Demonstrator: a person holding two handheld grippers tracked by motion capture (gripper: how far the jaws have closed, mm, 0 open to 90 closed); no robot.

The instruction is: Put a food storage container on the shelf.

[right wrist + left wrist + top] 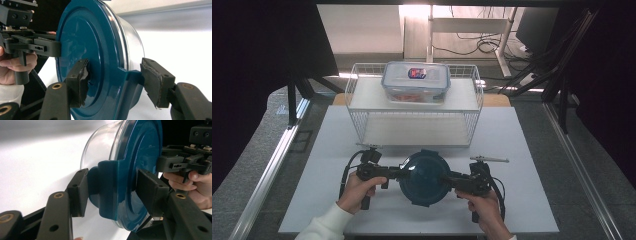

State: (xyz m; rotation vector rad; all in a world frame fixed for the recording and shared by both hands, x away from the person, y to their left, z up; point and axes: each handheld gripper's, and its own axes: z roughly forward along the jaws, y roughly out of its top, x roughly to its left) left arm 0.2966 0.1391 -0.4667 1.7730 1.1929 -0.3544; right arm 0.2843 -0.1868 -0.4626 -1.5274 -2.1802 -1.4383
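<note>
White table [522,150]: it carries a wire rack [354,95] at the far side, with a clear lidded food box [415,80] on the rack's upper shelf. Near edge, centre: I see a round glass container with a teal lid [424,177]. My left gripper [398,173] comes level from the left, jaws clamped on the left lid latch [107,187]. My right gripper [451,179] mirrors it, jaws clamped on the right lid latch [131,77]. Both hands grasp the handles, forearms entering from below.

L tongs [403,172] & R tongs [447,179] level, facing, both clamped.
</note>
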